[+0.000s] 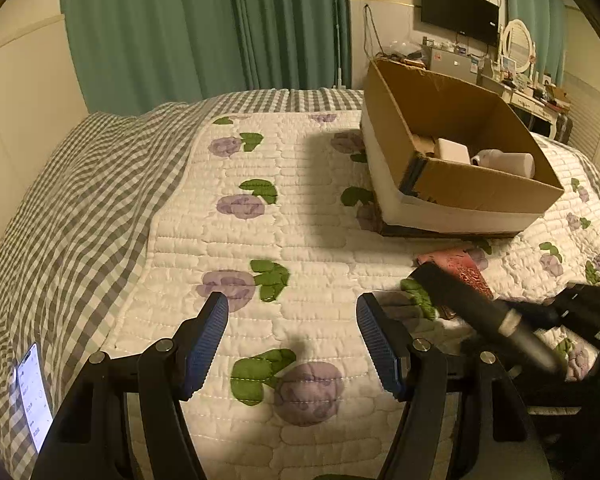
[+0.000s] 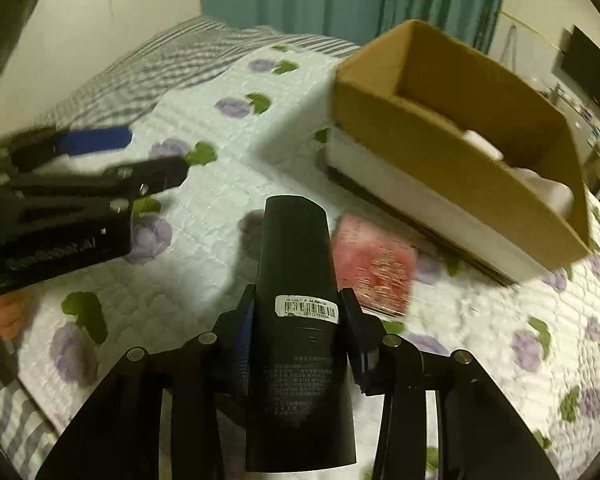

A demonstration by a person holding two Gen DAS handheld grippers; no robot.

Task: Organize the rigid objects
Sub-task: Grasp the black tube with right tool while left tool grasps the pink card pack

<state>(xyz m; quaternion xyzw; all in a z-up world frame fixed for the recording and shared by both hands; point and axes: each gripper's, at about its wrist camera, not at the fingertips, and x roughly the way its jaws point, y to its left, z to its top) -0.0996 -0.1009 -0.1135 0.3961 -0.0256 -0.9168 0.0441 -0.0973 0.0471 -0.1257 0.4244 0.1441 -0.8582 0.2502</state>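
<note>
My right gripper [image 2: 298, 312] is shut on a tall black bottle [image 2: 296, 300] with a barcode sticker, held above the quilt. The bottle also shows in the left wrist view [image 1: 472, 304], at the right. My left gripper [image 1: 292, 320] is open and empty over the floral quilt; it also shows in the right wrist view [image 2: 120, 152] at the left. A cardboard box [image 1: 480, 188] stands on the bed at the far right, holding a white block [image 1: 454, 150] and a white cylinder [image 1: 508, 162]. A red packet [image 2: 374, 264] lies on the quilt in front of the box.
A lit phone [image 1: 32, 396] lies on the checked blanket at the near left. Green curtains [image 1: 204, 28] hang behind the bed. A dresser with a mirror [image 1: 518, 46] and a wall television [image 1: 458, 10] stand at the far right.
</note>
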